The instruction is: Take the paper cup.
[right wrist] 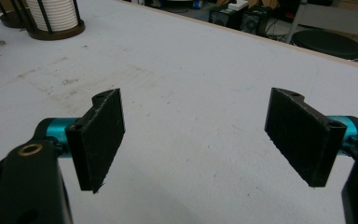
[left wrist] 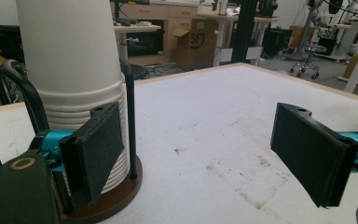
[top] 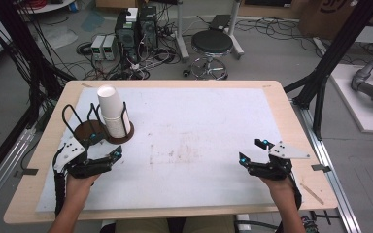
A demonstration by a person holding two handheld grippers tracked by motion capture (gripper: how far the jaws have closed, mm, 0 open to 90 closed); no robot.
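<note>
Cups point(top: 111, 112) – a white stack, nested one in another – are standing upright in a round brown holder point(top: 126, 133) w/ thin black wire posts, at the left part of the table point(top: 184, 145), toward its far side. In the left gripper view the stack point(left wrist: 72, 70) is rising tall right behind the left finger, and many rims are showing as ridges at the lower part. A second brown base w/ black wire loops point(top: 80, 127) is sitting just beside the holder, on its left; it is partly hidden by the left gripper.

Left gripper point(top: 104, 145) is hovering just in front of the holder, close to its base, fingers point(left wrist: 95, 151) spread wide apart and gripping nothing. In its own view the left finger is overlapping the stack and the brown base point(left wrist: 116, 193), but I cannot tell if it is touching them. The other finger is well apart, over the bare white table surface.

Right gripper point(top: 253, 150) is sitting at the right part of the table, well apart from the cups, also w/ fingers point(right wrist: 98, 137) wide open and nothing between them – only the stained white surface. In the right gripper view the holder w/ the stack point(right wrist: 53, 16) is showing far off at the top left corner.

Behind the table a black round stool point(top: 212, 43) and some PC boxes w/ cables point(top: 136, 31) are standing on the floor.
</note>
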